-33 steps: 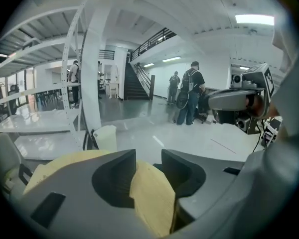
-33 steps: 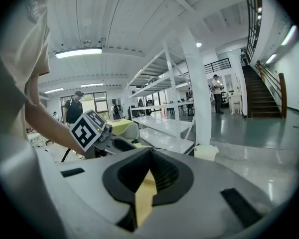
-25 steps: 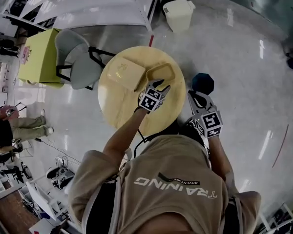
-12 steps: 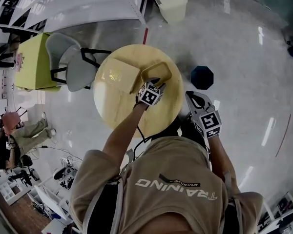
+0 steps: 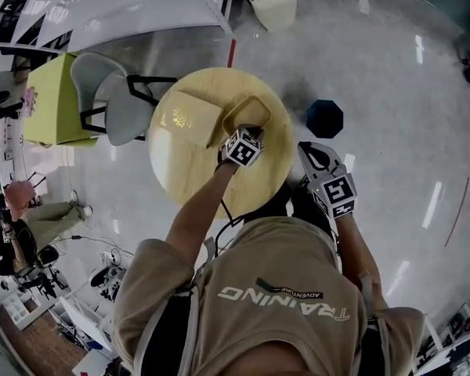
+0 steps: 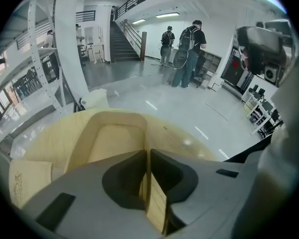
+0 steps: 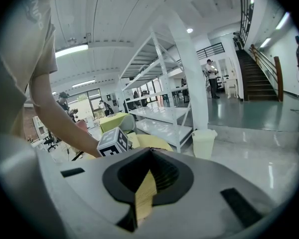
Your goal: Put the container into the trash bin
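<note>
A tan open clamshell container [image 5: 254, 110] lies on the round yellow table [image 5: 188, 171], its lid [image 5: 189, 120] spread to the left. My left gripper [image 5: 251, 130] reaches down to the near rim of the tray half. In the left gripper view the tray [image 6: 112, 138] lies just beyond my left gripper [image 6: 148, 153], whose jaws are closing with the thin rim wall pinched between them. My right gripper [image 5: 315, 155] hangs off the table's right edge, shut and empty, as the right gripper view [image 7: 149, 156] also shows. The cream trash bin [image 5: 274, 2] stands on the floor beyond the table.
A dark hexagonal stool [image 5: 324, 118] stands right of the table. Two grey chairs [image 5: 110, 100] and a yellow-green table [image 5: 51, 100] are on the left. White shelving [image 5: 141, 6] runs behind. People stand at the far left [image 5: 16, 210] and far off [image 6: 187, 54].
My left gripper dropped onto the container's near rim and its open jaws closed on it. My right gripper sank slightly beside the table.
</note>
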`<control>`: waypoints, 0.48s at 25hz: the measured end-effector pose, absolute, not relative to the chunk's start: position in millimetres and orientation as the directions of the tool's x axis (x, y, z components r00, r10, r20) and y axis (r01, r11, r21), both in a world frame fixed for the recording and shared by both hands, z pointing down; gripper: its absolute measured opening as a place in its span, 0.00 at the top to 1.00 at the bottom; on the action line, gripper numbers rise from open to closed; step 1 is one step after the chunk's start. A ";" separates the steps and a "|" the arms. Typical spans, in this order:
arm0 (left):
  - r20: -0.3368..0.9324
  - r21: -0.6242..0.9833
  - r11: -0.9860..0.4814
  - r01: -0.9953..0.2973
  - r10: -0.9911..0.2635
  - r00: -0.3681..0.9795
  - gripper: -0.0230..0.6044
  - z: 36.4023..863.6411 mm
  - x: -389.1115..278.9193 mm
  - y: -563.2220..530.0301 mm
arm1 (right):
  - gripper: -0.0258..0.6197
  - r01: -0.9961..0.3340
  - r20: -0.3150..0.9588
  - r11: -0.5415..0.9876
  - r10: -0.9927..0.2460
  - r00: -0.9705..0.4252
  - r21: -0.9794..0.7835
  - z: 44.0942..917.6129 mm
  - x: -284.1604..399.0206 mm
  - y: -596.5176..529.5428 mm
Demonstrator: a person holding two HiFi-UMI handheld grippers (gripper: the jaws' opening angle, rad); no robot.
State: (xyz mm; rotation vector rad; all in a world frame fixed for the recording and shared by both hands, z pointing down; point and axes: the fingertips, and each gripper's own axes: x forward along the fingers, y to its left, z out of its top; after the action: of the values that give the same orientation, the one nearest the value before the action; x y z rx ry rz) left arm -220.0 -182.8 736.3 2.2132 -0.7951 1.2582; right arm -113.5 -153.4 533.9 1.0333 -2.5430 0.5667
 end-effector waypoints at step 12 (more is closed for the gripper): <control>0.833 0.134 -0.675 -0.725 -0.319 0.451 0.92 703.5 -206.4 -176.6 | 0.96 -0.723 0.436 0.654 -0.597 -0.673 -0.221 525.5 -96.3 -133.0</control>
State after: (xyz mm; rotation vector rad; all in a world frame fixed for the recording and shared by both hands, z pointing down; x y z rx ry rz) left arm -206.4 -176.6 703.5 2.2273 -0.8734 1.1323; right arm -96.3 -133.0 525.5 1.0518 -2.5481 0.5459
